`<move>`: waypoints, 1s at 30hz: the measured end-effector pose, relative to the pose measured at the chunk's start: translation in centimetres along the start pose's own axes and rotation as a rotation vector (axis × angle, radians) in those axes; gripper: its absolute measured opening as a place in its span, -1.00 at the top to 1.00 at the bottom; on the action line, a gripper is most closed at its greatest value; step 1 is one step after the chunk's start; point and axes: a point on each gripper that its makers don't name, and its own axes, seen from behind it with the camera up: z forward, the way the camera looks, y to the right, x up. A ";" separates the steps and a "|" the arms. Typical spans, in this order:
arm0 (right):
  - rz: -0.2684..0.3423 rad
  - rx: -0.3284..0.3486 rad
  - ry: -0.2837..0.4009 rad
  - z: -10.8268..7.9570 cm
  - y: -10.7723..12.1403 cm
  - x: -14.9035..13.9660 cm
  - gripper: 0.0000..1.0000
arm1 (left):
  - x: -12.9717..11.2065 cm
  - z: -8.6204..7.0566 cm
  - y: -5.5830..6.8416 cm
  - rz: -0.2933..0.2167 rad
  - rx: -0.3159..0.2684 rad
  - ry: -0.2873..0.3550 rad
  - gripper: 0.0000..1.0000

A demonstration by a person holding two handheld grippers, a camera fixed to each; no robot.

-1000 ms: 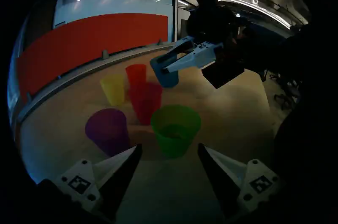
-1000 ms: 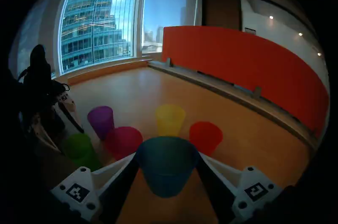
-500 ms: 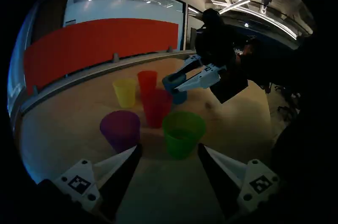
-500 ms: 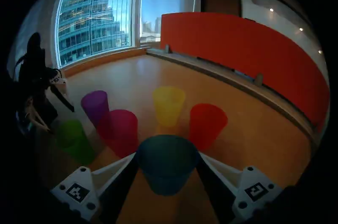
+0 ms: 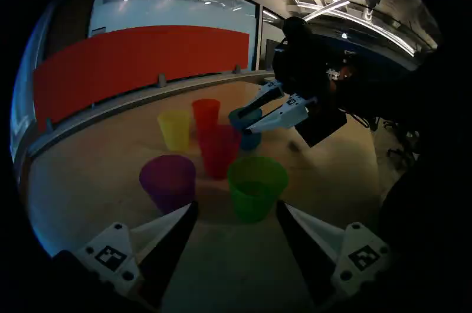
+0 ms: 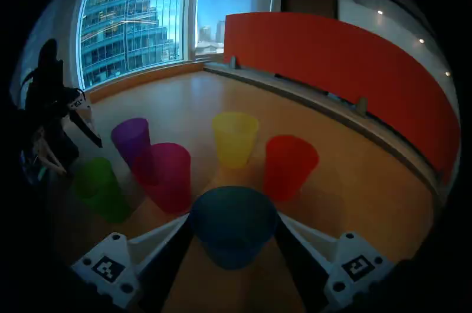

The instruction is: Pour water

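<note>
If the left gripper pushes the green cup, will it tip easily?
Probably light: the green cup looks like thin translucent plastic. It narrows toward its base, so a high push may tip it. Whether it holds water I cannot tell.

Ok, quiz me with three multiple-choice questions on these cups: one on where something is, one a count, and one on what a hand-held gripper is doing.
1. Where is the green cup?
A. standing just ahead of the left hand-held gripper
B. lying on its side
C. stacked on another cup

2. How many cups are there in all?
A. four
B. nine
C. six

3. What is the right hand-held gripper doing?
A. open, holding nothing
B. shut on the blue cup
C. shut on a spoon

Answers:
1 A: it stands upright beyond the open fingertips, untouched.
2 C: the purple cup, magenta cup, yellow cup and red cup, plus green and blue.
3 B: both fingers press on the cup's sides.
</note>
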 end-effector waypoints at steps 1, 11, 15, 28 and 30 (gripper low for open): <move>-0.001 0.000 -0.001 0.0 0.0 0.0 -0.86 | 0.0 0.0 0.0 0.000 0.000 0.000 -0.95; -0.008 -0.011 -0.015 -0.4 0.2 -0.7 -0.87 | -0.1 0.1 0.2 0.004 -0.002 -0.002 -0.95; -0.007 -0.014 -0.019 -0.5 0.1 -0.9 -0.89 | -0.2 0.1 0.2 0.004 -0.002 -0.003 -0.95; 0.002 -0.031 -0.008 -1.4 0.0 -0.8 -1.00 | 0.0 -0.8 -0.5 0.001 0.029 0.008 -0.95; 0.005 -0.036 -0.003 -1.9 -0.1 -0.8 -1.00 | 0.0 -1.1 -0.7 0.000 0.041 0.012 -0.95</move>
